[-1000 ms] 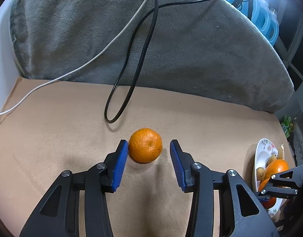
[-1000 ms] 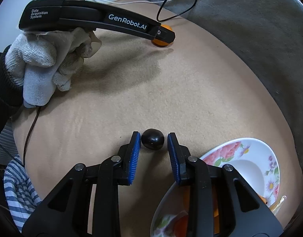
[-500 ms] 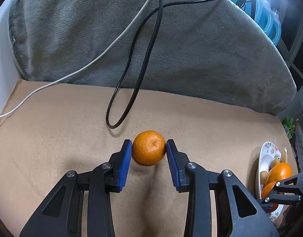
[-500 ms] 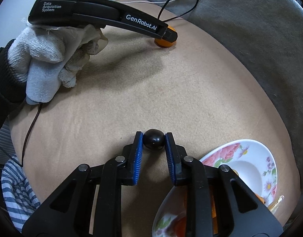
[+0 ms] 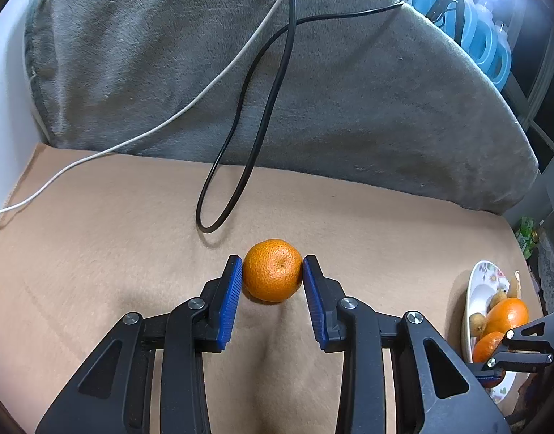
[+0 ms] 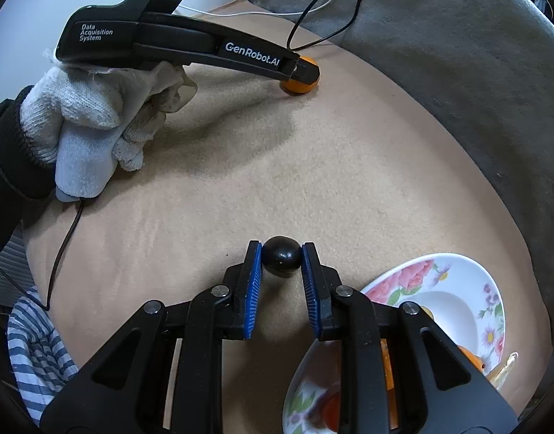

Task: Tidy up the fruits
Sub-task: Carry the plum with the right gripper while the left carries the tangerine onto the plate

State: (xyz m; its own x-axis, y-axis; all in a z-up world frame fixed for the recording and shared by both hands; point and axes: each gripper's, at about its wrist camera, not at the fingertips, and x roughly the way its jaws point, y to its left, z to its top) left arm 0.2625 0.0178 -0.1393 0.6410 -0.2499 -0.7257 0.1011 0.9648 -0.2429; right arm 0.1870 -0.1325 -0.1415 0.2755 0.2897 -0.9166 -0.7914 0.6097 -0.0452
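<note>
Already partly sorted: several pieces of fruit heaped in the flowered plate (image 5: 474,300) at the right edge of the tan cloth (image 5: 96,253), among them two oranges (image 5: 506,314) and some small brownish ones, seen in the left wrist view. Two pieces yet to go, both on the cloth and both gripped.

Left gripper (image 5: 272,280) clamped on a mandarin (image 5: 272,269), blue pads (image 5: 230,296) pressed to either side of it; fruit apparently resting on the cloth, its shadow tight beneath, well apart from the plate. Just beyond it, the loop of a black cable (image 5: 241,152), with a white cable (image 5: 132,141) trailing off over the grey blanket (image 5: 349,90).

Right gripper (image 6: 281,258) closed on a small dark round fruit (image 6: 281,257), perhaps a plum or grape, too dark to name for sure. Very near the plate rim (image 6: 439,260); on the cloth or just lifted, impossible to tell.

Left to do, by the look of it: lift both, carry them to the plate, release among the rest. Short trip for the dark one; longer for the mandarin, across most of the cloth. No other loose fruit visible in either view, so probably the last two.
</note>
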